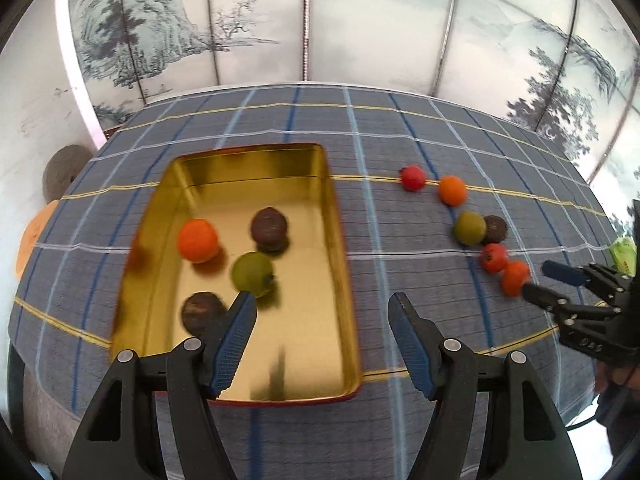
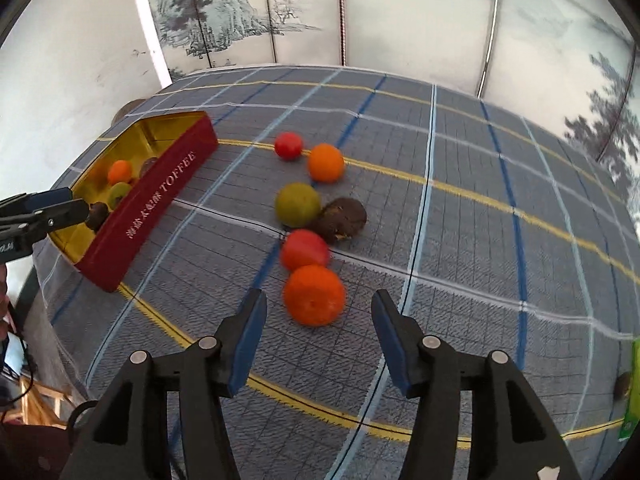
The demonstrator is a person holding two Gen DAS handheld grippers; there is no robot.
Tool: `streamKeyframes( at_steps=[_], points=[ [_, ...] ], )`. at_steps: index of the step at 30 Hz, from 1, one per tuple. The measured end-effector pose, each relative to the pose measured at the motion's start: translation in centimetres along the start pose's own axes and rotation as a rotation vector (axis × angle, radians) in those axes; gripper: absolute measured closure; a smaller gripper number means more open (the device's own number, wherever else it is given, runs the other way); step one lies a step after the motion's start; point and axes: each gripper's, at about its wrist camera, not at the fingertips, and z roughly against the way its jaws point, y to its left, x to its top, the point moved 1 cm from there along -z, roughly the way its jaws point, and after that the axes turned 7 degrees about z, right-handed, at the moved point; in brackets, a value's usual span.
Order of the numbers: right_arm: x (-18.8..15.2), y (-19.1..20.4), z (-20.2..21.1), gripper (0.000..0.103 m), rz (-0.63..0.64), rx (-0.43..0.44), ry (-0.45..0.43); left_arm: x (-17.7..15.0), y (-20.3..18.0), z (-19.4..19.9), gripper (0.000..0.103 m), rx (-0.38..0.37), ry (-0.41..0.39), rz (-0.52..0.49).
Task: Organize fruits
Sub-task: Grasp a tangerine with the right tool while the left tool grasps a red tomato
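Note:
A gold-lined red toffee tin (image 1: 340,280) lies on the checked cloth and holds an orange fruit (image 1: 198,240), a green fruit (image 1: 253,274) and two brown fruits (image 1: 269,227). My left gripper (image 1: 322,312) is open and empty above the tin's near right edge. Several loose fruits lie in a curved row to the right. My right gripper (image 2: 318,316) is open, its jaws on either side of the nearest orange fruit (image 2: 314,295), just short of it. Behind it lie a red fruit (image 2: 304,250), a green fruit (image 2: 297,205) and a brown fruit (image 2: 340,219).
Farther back lie another orange fruit (image 2: 326,162) and a small red fruit (image 2: 288,145). A green packet (image 2: 632,388) sits at the table's right edge. A painted folding screen (image 1: 320,20) stands behind the table.

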Motion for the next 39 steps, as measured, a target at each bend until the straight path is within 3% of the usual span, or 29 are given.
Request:
streamKeyframes(
  at_steps=[8, 12, 17, 28, 34, 39],
  points=[
    [-0.5, 0.3, -2.8, 0.051, -0.009, 0.016, 0.012, 0.2, -2.1, -1.5, 0.034, -0.006, 0.025, -0.014],
    [-0.5, 0.4, -3.5, 0.063, -0.014, 0.023, 0.012, 0.4, -3.1, -2.2, 0.034, -0.014, 0.036, -0.020],
    [-0.7, 0.2, -3.3, 0.069, -0.014, 0.023, -0.015, 0.6, -4.9, -3.2, 0.034, -0.023, 0.046, -0.047],
    [-2.0, -8.2, -1.7, 0.069, -0.125, -0.191, -0.062, 0.6, -11.5, -5.1, 0.034, -0.103, 0.064, -0.137],
    [-2.9, -10.4, -1.9, 0.069, -0.186, -0.191, -0.060, 0.6, -15.3, -6.7, 0.034, -0.141, 0.073, -0.191],
    [-3.0, -10.4, -2.0, 0.069, -0.179, -0.191, -0.056, 0.5, -16.8, -8.4, 0.035, -0.128, 0.077, -0.208]
  ],
)
